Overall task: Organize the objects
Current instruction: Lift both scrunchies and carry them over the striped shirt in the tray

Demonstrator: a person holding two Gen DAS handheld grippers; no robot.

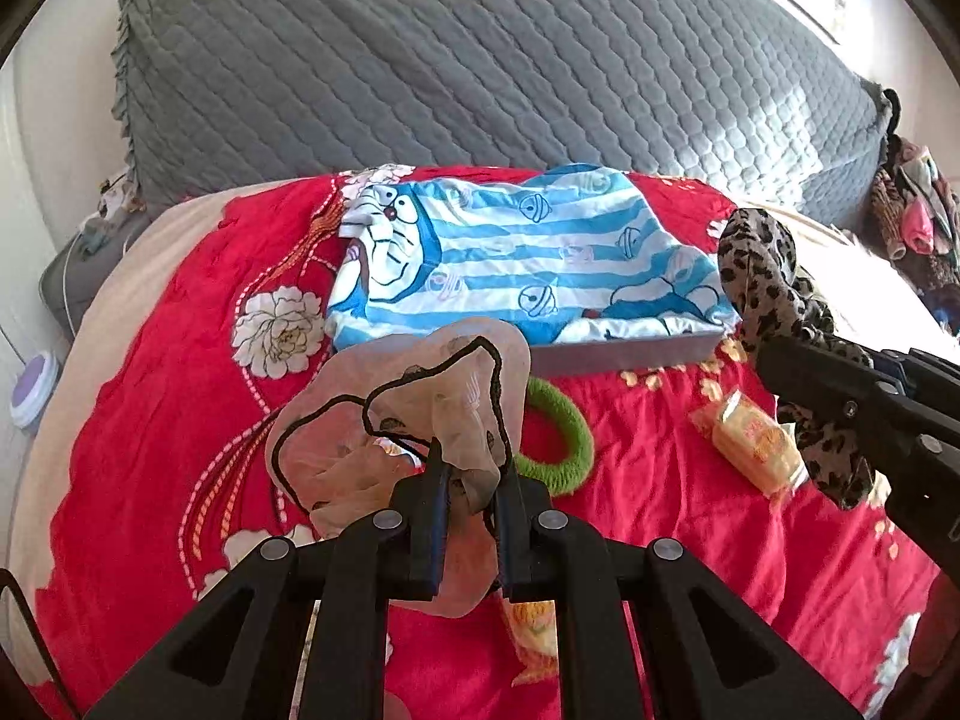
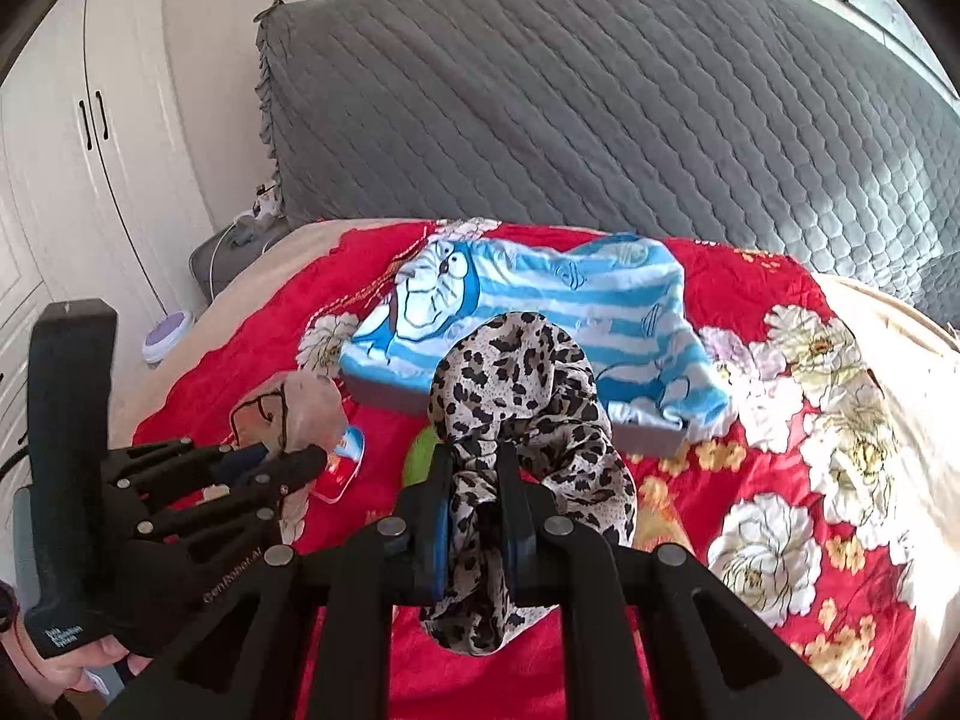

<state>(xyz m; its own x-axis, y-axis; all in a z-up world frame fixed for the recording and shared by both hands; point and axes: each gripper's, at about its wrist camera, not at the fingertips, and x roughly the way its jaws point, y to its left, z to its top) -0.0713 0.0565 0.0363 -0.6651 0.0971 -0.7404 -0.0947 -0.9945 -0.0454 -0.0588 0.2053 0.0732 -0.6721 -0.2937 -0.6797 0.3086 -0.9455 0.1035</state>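
My left gripper (image 1: 471, 474) is shut on a sheer pink scrunchie (image 1: 408, 420) with black edging, held above the red floral bedspread (image 1: 150, 396). My right gripper (image 2: 474, 468) is shut on a leopard-print scrunchie (image 2: 516, 378), also lifted; it shows at the right of the left wrist view (image 1: 762, 276). The left gripper with the pink scrunchie (image 2: 300, 408) shows at the left of the right wrist view. A grey box (image 1: 630, 354) covered by a blue striped cartoon cloth (image 1: 528, 258) lies beyond both. A green hair tie (image 1: 564, 438) lies on the bedspread, partly hidden.
A wrapped yellow snack (image 1: 750, 438) lies right of the green tie. A small red and blue packet (image 2: 345, 462) lies near the left gripper. A grey quilted headboard (image 2: 570, 90) rises behind. White wardrobe doors (image 2: 90, 150) stand at the left. Clothes (image 1: 912, 222) pile at the far right.
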